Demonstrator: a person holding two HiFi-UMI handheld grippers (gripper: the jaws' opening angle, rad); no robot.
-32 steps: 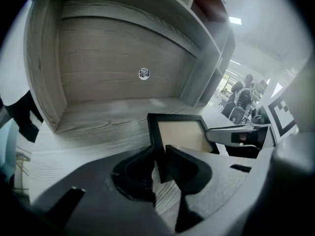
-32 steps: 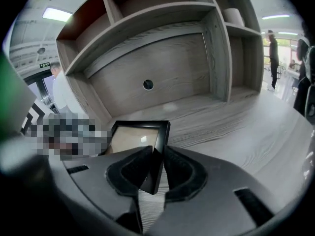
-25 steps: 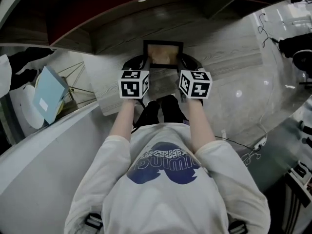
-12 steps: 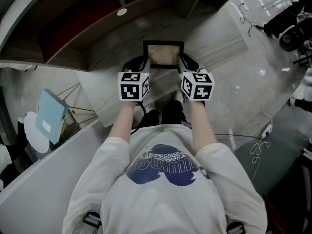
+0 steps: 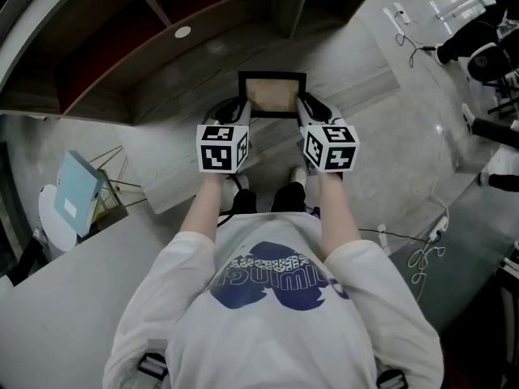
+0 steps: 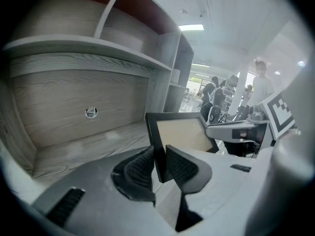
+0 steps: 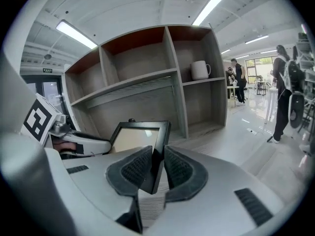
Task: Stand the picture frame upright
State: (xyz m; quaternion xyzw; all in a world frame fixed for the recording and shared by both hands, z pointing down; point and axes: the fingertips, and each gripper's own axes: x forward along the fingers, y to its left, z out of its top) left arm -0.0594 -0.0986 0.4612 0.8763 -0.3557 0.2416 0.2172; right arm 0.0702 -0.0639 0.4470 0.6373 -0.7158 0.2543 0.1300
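Picture frame (image 5: 272,94) hangs between your two grippers, out in front of you at the wooden shelf unit (image 5: 162,71), with its dark border around a pale panel that faces up toward your head. Your left gripper (image 5: 243,109) takes the frame's left side and your right gripper (image 5: 302,109) takes its right side, both at about the same height.

In the left gripper view, the fingers (image 6: 135,168) are closed to a narrow gap and press on the frame's dark edge (image 6: 156,146), one ribbed pad on each face. In the right gripper view, the fingers (image 7: 179,171) clamp the opposite edge (image 7: 158,151) in the same way, with the frame's lower corner sitting between the pads.

You cannot tell whether the frame's lower edge touches the shelf below it. A white mug (image 7: 199,69) stands in an upper right compartment of the shelf unit, well apart from the frame.
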